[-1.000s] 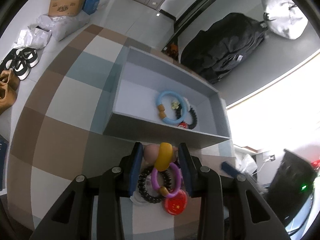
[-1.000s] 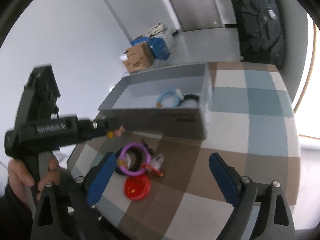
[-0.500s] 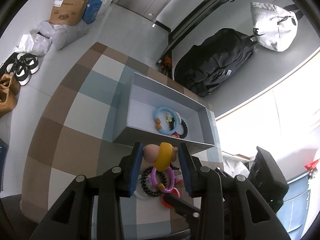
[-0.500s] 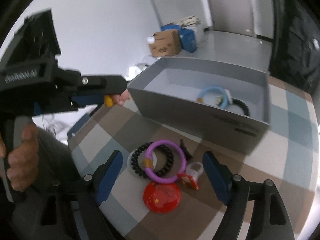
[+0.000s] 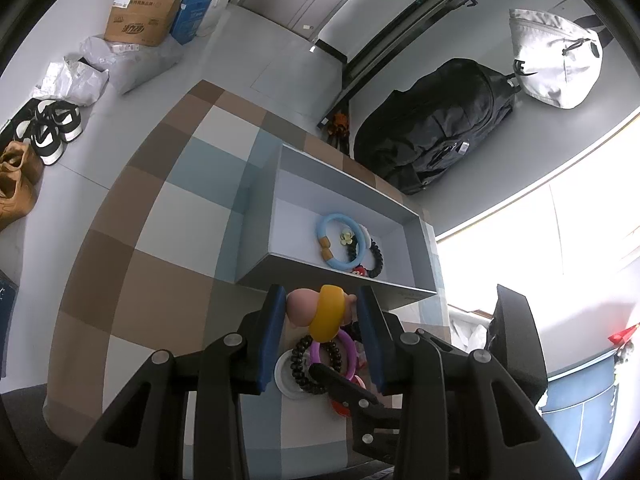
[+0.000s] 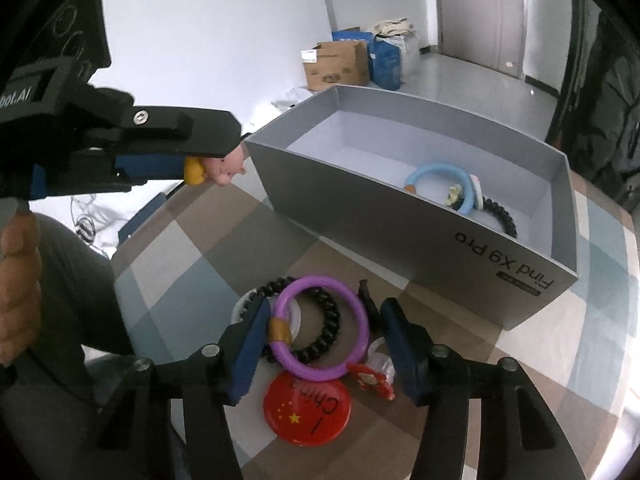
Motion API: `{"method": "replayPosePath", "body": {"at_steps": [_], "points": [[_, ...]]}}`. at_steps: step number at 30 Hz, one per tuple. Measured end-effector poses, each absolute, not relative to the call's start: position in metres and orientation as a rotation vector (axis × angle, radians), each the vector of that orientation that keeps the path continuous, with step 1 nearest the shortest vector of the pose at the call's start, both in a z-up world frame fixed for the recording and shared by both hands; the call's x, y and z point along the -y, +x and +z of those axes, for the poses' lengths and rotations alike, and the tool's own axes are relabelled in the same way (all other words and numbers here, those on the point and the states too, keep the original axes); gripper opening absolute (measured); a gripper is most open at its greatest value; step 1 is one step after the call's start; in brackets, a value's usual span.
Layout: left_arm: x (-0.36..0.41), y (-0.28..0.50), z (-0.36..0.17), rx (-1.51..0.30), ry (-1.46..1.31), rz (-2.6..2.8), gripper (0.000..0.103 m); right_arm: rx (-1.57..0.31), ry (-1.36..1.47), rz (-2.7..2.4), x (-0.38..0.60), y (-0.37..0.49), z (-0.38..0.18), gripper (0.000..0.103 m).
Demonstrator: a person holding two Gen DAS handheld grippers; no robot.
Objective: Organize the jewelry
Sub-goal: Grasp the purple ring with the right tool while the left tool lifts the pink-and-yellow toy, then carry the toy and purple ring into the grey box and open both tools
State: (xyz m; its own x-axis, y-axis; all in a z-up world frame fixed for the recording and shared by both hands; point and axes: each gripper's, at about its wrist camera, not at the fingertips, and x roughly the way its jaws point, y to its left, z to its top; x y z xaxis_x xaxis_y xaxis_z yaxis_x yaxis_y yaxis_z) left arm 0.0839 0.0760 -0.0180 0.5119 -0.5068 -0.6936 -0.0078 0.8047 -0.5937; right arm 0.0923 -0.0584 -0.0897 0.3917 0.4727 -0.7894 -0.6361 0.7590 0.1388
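Observation:
My left gripper (image 5: 322, 314) is shut on a yellow ring with a pink figure (image 5: 327, 312) and holds it in the air, just short of the grey box (image 5: 332, 280). The same gripper and ring (image 6: 208, 168) show at left in the right wrist view. The box (image 6: 400, 240) holds a light blue bracelet (image 6: 438, 174) and a black bead bracelet (image 6: 502, 218). My right gripper (image 6: 324, 332) is open and low over the table, straddling a purple bracelet (image 6: 320, 328) that lies on a black bead bracelet (image 6: 324, 320).
A red round badge (image 6: 308, 410), a small red-and-white charm (image 6: 374, 378) and a white disc (image 6: 244, 310) lie by the purple bracelet on the checked tablecloth (image 6: 192, 264). Bags (image 5: 432, 136), cardboard boxes (image 5: 140, 16) and shoes (image 5: 52, 128) are on the floor beyond.
My left gripper has risen with the yellow ring, away from the table. My right gripper has dropped toward the pile and narrowed around the purple bracelet.

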Motion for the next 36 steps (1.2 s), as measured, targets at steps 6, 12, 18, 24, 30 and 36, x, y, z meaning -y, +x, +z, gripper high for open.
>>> {"method": "replayPosePath", "body": {"at_steps": [6,12,18,24,30,36], "points": [[-0.076,0.084,-0.02,-1.002,-0.577,-0.317,0.031,-0.91,-0.208,0.71,0.057,0.09,-0.086,0.054],[-0.075,0.083,-0.017,-0.99,-0.577,-0.316,0.031,-0.895,-0.134,0.713,0.067,0.092,-0.079,0.054],[-0.075,0.08,-0.01,-0.961,-0.565,-0.314,0.031,-0.86,-0.04,0.722,0.081,0.09,-0.065,0.054],[-0.067,0.077,0.002,-0.913,-0.517,-0.311,0.031,-0.804,0.051,0.722,0.099,0.087,-0.044,0.054],[-0.06,0.079,0.016,-0.877,-0.488,-0.314,0.031,-0.759,0.136,0.699,0.115,0.089,-0.026,0.054],[-0.046,0.089,0.034,-0.842,-0.427,-0.327,0.031,-0.707,0.182,0.659,0.131,0.1,-0.001,0.054]]}}
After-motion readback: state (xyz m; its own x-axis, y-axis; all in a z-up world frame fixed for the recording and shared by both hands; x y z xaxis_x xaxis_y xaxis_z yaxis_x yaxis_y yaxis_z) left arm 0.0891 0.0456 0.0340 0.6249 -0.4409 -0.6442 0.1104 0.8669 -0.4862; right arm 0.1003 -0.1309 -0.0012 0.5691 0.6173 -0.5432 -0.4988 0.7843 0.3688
